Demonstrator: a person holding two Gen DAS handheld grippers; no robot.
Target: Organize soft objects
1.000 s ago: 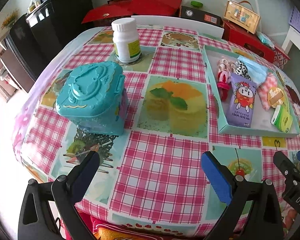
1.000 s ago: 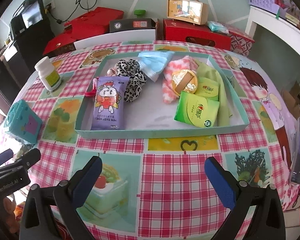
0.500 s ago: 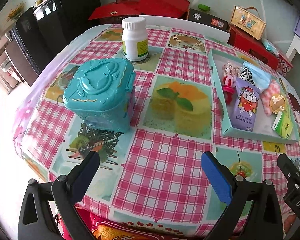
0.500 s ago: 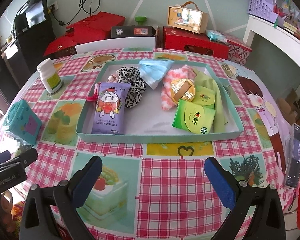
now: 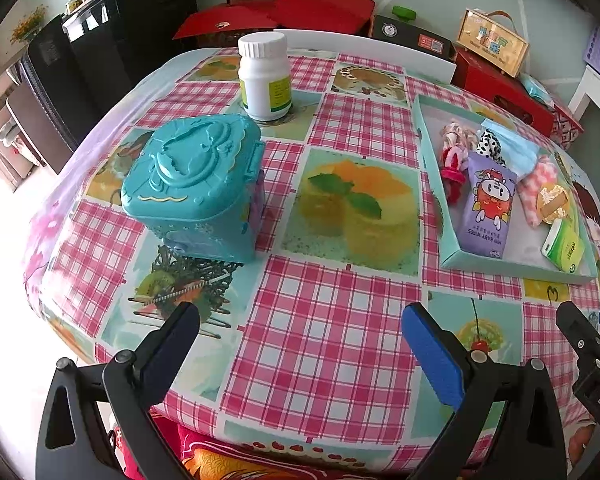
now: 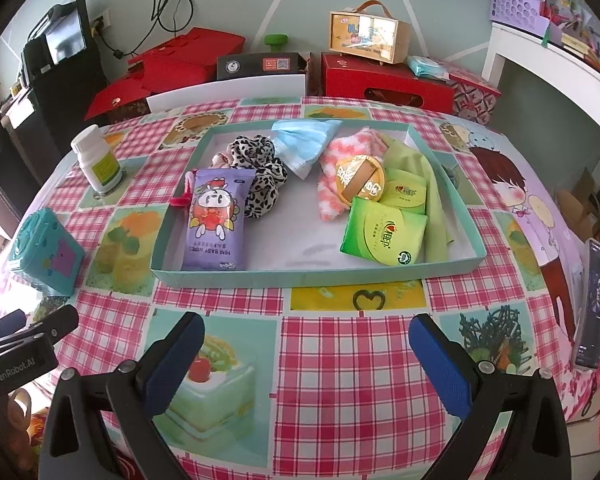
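Observation:
A shallow teal tray sits mid-table holding soft items: a purple baby-wipes pack, a leopard scrunchie, a blue face mask, a pink fuzzy sock, a gold round pad, green tissue packs and a green cloth. My right gripper is open over the tablecloth in front of the tray, holding nothing. Near the table's front edge my left gripper is open and empty, with the tray to its right.
A teal plastic box and a white pill bottle stand left of the tray. A phone lies at the right table edge. Red boxes and black furniture stand beyond the table.
Both grippers have drawn back and up from the table, so the tray and teal box look smaller and farther. Nothing on the table moved; both stayed open.

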